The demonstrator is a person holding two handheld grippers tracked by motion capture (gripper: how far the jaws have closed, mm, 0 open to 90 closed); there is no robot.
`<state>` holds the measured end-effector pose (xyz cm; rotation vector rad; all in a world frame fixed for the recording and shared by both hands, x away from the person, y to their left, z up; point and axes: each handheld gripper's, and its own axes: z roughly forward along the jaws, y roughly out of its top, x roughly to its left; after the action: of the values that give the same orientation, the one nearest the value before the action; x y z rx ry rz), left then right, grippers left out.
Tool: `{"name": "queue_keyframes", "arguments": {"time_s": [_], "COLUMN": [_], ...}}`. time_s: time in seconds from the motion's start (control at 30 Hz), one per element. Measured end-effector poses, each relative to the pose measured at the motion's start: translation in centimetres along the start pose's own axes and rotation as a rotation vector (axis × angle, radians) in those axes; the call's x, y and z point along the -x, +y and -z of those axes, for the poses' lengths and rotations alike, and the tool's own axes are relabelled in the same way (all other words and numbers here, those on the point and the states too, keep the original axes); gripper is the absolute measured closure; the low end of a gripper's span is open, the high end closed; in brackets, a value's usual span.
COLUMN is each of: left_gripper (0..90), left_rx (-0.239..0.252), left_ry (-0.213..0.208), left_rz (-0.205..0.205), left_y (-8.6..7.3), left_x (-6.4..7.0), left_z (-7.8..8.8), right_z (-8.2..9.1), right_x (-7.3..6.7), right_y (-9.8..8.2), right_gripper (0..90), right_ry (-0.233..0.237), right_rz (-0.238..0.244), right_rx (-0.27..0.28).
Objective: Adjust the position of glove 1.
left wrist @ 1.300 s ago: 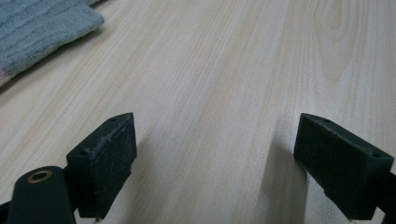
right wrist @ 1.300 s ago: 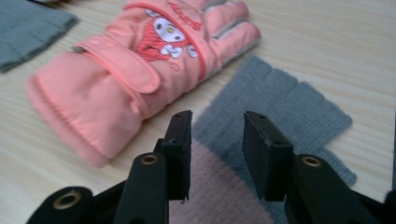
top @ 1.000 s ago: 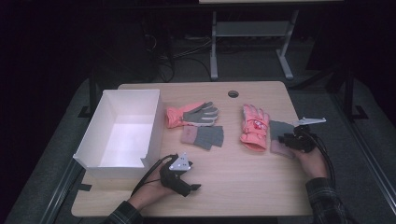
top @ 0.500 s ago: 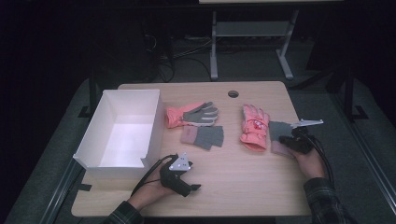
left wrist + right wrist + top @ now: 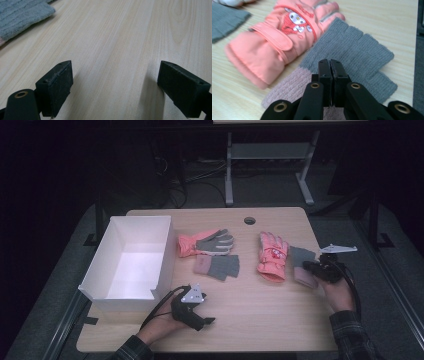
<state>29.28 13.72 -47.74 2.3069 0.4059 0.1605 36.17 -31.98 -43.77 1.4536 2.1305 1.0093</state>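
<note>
My right gripper [image 5: 309, 269] [image 5: 329, 63] rests on a grey fingerless knit glove with a pink cuff [image 5: 301, 256] [image 5: 359, 50]. Its jaws are pressed together where the cuff meets the grey knit, tips sunk into the fabric. A pink ski glove [image 5: 272, 255] [image 5: 274, 42] lies just left of it, partly over the knit glove. My left gripper [image 5: 206, 320] [image 5: 115, 85] lies on the bare wood near the front edge, jaws wide apart with nothing between them. A second pink ski glove [image 5: 189, 245] and a second grey knit glove [image 5: 222, 266] [image 5: 20, 15] lie mid-table.
An open white box [image 5: 102, 270] stands at the table's left side, with nothing visible inside it. A round cable hole [image 5: 249, 220] sits near the far edge. The wooden table [image 5: 260, 315] ends close behind my right hand; a metal stand [image 5: 270, 155] is on the floor beyond.
My right gripper has shifted very slightly toward the knit glove's cuff. The left gripper and all the gloves lie where they were.
</note>
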Motion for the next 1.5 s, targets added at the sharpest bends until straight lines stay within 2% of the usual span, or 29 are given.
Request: {"name": "queue_keyframes", "arguments": {"time_s": [0.23,0.4,0.8,1.1,1.2,1.23,1.27,1.3,1.5], "left_gripper": [12.4,12.4,12.4,12.4,12.4,12.4,12.4,12.4,12.4], "left_rx": [0.0,0.003,0.01,0.01,0.01,0.01,0.01,0.01,0.009], "left_ry": [0.0,0.001,0.003,0.003,0.003,0.001,0.001,0.001,0.003], "left_rz": [0.0,0.001,0.001,0.001,0.001,0.008,0.008,0.007,0.001], "left_y": [0.0,0.0,0.0,0.0,0.0,0.0,0.0,0.0,0.0], "left_x": [0.0,0.0,0.0,0.0,0.0,0.1,0.1,0.0,0.0], "left_z": [0.0,0.0,-0.1,-0.1,-0.1,-0.1,-0.1,-0.1,-0.1], "right_z": [1.8,2.8,4.1,3.5,3.3,3.0,3.0,2.6,1.3], "right_x": [-1.3,-2.8,-6.9,-10.3,-10.8,-11.7,-11.7,-12.4,-14.4], "right_y": [0.6,0.9,1.4,1.6,1.6,1.6,1.6,1.5,1.0], "right_gripper": [88.0,88.0,88.0,88.0,88.0,88.0,88.0,88.0,88.0], "right_ry": [0.027,0.064,0.163,0.238,0.252,0.278,0.278,0.29,0.33], "right_rz": [0.031,0.069,0.144,0.211,0.222,0.243,0.243,0.259,0.304], "right_rx": [0.039,0.056,0.073,0.056,0.051,0.045,0.045,0.036,-0.011]}}
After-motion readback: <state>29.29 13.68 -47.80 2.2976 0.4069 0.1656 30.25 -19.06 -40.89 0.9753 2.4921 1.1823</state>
